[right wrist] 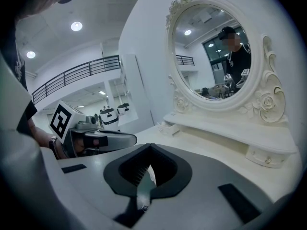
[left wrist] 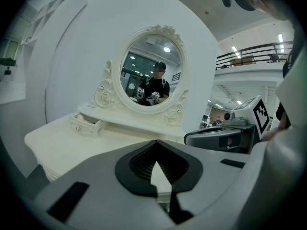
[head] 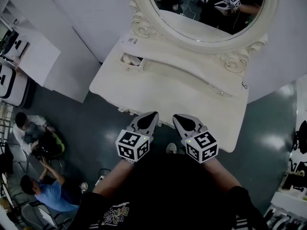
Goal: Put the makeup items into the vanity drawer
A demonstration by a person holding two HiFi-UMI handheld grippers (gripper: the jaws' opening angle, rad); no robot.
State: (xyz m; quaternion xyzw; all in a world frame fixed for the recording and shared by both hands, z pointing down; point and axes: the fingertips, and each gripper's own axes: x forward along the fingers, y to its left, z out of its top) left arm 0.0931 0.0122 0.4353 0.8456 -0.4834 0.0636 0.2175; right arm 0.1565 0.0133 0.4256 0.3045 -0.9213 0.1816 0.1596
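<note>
Left claw [head: 148, 120] and right claw [head: 185, 121] both clenched, empty. Held side by side close to body, just short of vanity surface [head: 192, 97] front edge. Looks like rest posture, not reach.

Small left drawer [head: 132, 61] stands open beneath oval mirror [head: 206, 8]. Pale items [head: 127, 58] inside, too small to identify.

No makeup visible on surface, so loading probably done. Open drawer suggests closing is next.
</note>
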